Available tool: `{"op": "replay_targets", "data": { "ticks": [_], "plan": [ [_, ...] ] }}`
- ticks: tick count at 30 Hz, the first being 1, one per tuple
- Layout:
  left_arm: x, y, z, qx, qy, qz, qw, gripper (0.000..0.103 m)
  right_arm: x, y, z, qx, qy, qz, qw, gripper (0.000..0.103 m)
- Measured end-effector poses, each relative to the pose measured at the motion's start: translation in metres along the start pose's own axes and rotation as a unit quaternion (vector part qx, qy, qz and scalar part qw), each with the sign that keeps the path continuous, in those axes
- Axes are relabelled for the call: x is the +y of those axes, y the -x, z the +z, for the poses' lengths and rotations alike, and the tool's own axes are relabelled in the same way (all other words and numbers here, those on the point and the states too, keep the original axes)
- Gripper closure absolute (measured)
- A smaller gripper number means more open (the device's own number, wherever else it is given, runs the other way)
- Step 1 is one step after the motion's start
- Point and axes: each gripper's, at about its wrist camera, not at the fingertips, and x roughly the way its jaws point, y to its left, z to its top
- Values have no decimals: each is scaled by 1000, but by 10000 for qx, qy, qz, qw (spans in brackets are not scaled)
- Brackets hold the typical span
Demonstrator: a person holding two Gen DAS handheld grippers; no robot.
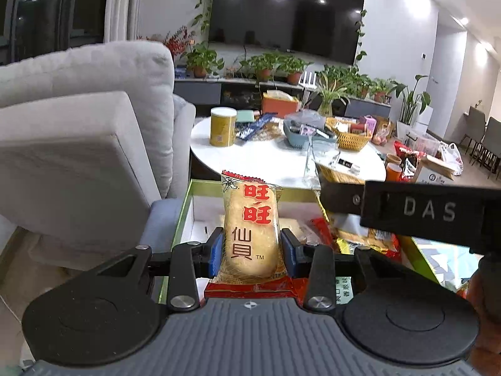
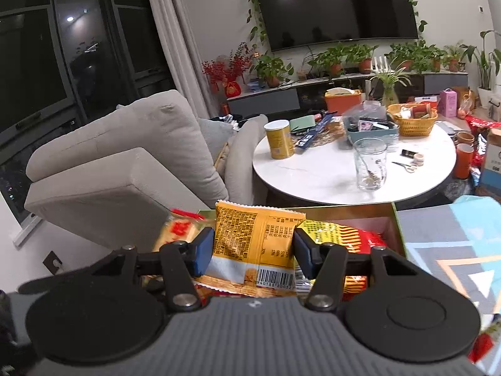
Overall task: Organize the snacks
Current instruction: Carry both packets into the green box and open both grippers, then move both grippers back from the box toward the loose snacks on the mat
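Observation:
My left gripper [image 1: 250, 252] is shut on a rice cracker packet [image 1: 250, 225] with red Chinese characters, held upright above an open box [image 1: 188, 216] with green-gold walls and several snack packets inside. My right gripper [image 2: 252, 250] is shut on a yellow snack packet [image 2: 250, 238] with a barcode, held over the same box [image 2: 394, 219]. A red and yellow packet [image 2: 353, 238] lies in the box to the right. The rice cracker packet [image 2: 180, 232] shows blurred at the left in the right wrist view. The right gripper's black body [image 1: 416, 213] crosses the left wrist view.
A grey sofa [image 1: 81, 131] stands to the left. A round white table [image 2: 328, 175] behind the box holds a yellow can [image 2: 278, 139], a glass jar [image 2: 371, 164], a woven basket [image 2: 413, 122] and other items. A patterned rug [image 2: 454, 250] lies to the right.

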Motion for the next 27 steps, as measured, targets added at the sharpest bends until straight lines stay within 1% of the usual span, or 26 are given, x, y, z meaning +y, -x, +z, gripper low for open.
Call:
{"op": "replay_targets", "data": {
  "ticks": [4,7,9,11,17,22,24,27],
  "plan": [
    [2,-8,-3,64,23,29,10000,66,-1,-8,-3,110,28,-8,9999,56],
    [2,-10,-2,79,42,70,9999,64,-1,-10,-5,141,-2,-32,9999,55],
    [1,-11,-1,118,38,119,9999,54,-2,-6,-5,73,-34,-51,10000,55],
    [-1,-11,-1,128,-21,184,9997,50,-2,-2,-5,18,-2,-78,10000,55],
    [-5,-2,-1,122,-195,180,9996,50,-3,13,-5,-84,-2,-166,9998,55],
    [-6,12,-2,36,-294,162,9994,50,-8,26,-10,-92,-57,-257,9996,55],
    [-2,20,-4,-9,-264,129,9996,50,-13,31,-11,-101,-57,-312,9994,55],
    [12,32,-7,-78,-65,112,9999,50,-21,39,-14,-101,-115,-400,9991,55]
  ]
}}
